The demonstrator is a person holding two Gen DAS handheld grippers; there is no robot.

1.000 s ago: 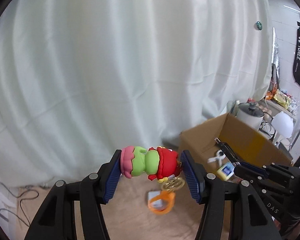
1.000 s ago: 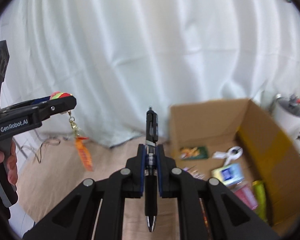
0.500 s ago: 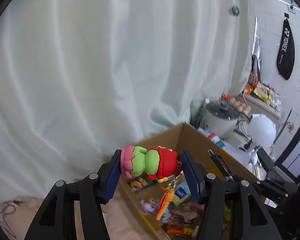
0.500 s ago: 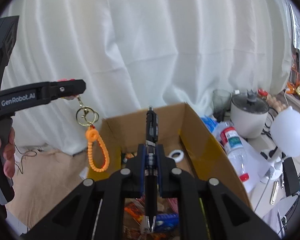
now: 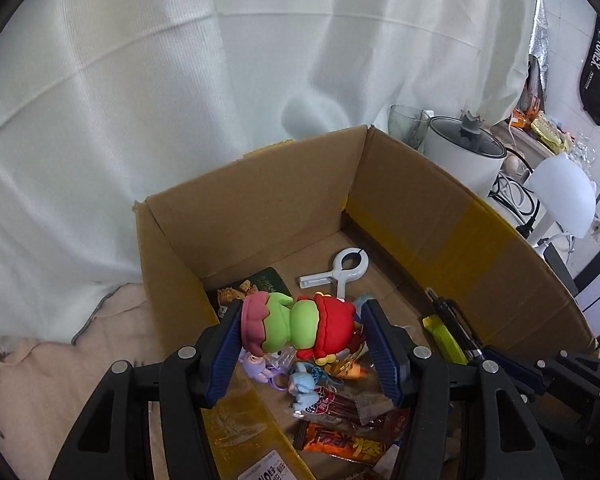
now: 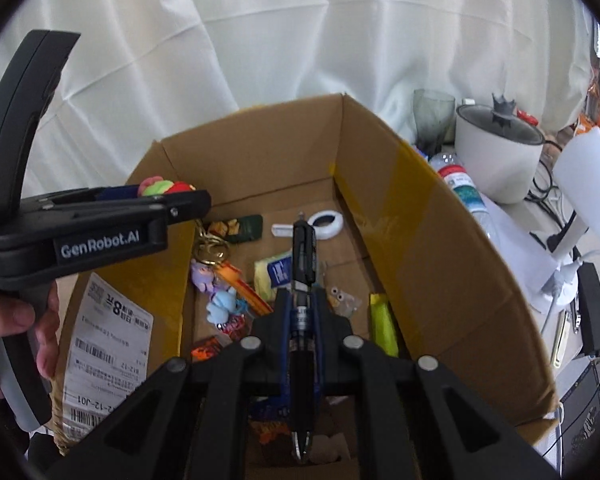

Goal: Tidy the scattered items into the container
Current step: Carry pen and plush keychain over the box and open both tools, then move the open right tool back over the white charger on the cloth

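Observation:
My left gripper (image 5: pixel 300 326) is shut on a pink, green and red toy keychain (image 5: pixel 296 330), held over the near left part of an open cardboard box (image 5: pixel 256 196). Its gold ring and orange strap (image 6: pixel 216 252) hang down into the box. My right gripper (image 6: pixel 302 300) is shut on a black pen (image 6: pixel 302 264), pointing forward above the box (image 6: pixel 440 240). The left gripper also shows in the right wrist view (image 6: pixel 180 204), at the box's left wall. The pen shows in the left wrist view (image 5: pixel 452 320).
The box holds a white clip (image 5: pixel 346 266), a green snack packet (image 5: pixel 256 286), a yellow-green packet (image 6: pixel 382 322), small purple and blue toys (image 6: pixel 214 288) and snack wrappers (image 5: pixel 340 440). A white cooker (image 6: pixel 500 152), a bottle (image 6: pixel 464 190) and a fan (image 6: pixel 588 168) stand right of it. White curtain behind.
Both grippers moved forward and down over the box with their items. The box now fills the views; the keychain strap now hangs inside it.

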